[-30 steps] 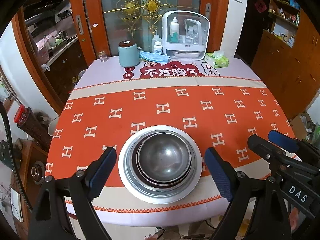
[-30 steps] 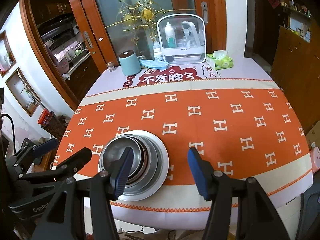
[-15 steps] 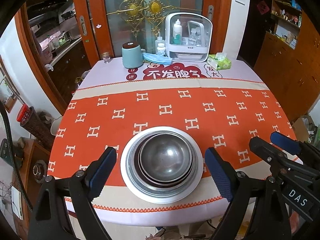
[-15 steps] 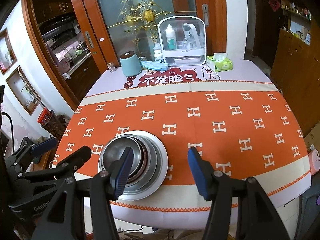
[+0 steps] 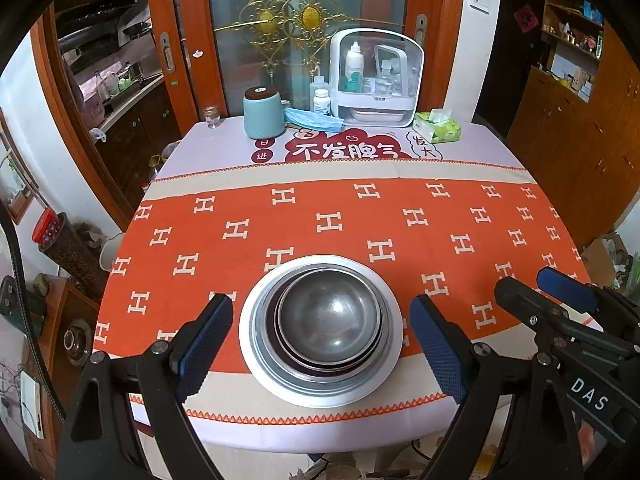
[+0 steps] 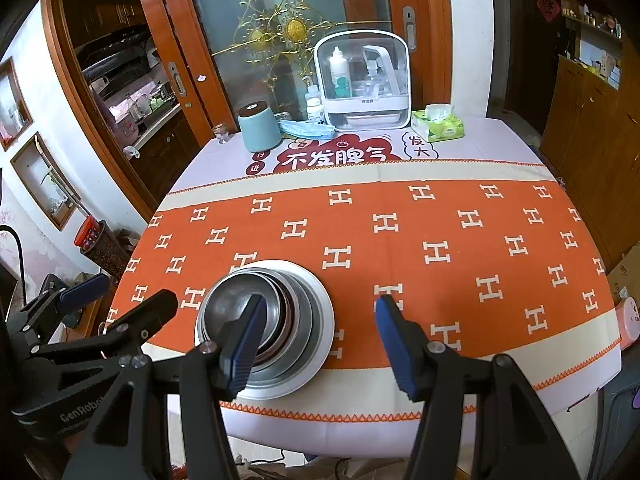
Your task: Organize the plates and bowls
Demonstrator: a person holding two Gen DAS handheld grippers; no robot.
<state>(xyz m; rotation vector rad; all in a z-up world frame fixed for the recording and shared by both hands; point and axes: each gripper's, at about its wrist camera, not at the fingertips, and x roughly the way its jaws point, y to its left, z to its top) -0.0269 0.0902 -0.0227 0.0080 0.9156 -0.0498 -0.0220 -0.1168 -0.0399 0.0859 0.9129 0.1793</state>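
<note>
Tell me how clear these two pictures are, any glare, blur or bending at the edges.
Left wrist view: sharp, evenly lit; soft glare on the top metal bowl; fisheye curves the table edge and door frames, with black corners. Right wrist view: equally sharp; the bowl stack is partly hidden behind the right gripper; same bending; the dark room at right lacks detail.
</note>
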